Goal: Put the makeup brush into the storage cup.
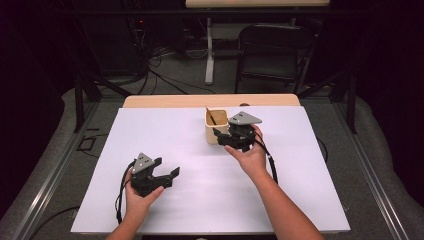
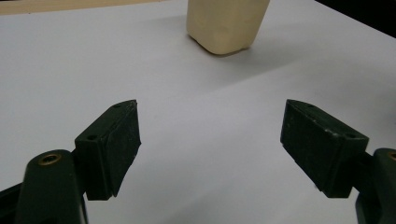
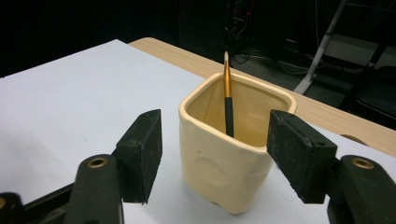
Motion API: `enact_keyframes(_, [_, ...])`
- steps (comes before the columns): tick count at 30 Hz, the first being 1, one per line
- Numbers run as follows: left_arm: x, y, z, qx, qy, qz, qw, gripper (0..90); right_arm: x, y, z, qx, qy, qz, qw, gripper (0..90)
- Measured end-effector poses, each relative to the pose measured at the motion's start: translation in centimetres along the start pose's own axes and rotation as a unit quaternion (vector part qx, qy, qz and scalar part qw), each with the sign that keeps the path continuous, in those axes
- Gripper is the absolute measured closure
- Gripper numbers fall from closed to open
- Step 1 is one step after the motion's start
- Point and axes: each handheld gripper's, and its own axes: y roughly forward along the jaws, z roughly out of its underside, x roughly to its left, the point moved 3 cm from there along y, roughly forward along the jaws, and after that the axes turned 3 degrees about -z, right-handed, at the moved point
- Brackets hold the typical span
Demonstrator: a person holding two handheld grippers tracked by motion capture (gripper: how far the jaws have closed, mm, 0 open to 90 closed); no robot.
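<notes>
A cream, square-mouthed ceramic cup [image 3: 224, 158] stands upright on the white table [image 1: 170, 145], and a black-and-gold brush [image 3: 228, 100] leans inside it, tip up.

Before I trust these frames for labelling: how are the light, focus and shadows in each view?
High view: white sheet evenly lit, surroundings almost black, slightly soft. Left gripper view: pads sharp, cup cut off at the top, casting a faint shadow. Right gripper view: cup and brush clear, left pad a little blurred, background dark.
</notes>
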Motion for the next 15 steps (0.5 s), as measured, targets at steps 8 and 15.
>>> enact_keyframes(8, [0.0,0.0,0.0,0.0,-0.001,0.0,1.0,20.0,0.2,-0.8,0.4,0.001,-0.001,-0.004,1.0,35.7])
enact_keyframes(15, [0.0,0.0,0.0,0.001,0.003,-0.001,1.0,19.9,0.7,-1.6,1.0,0.002,0.001,-0.01,0.9999,35.8])
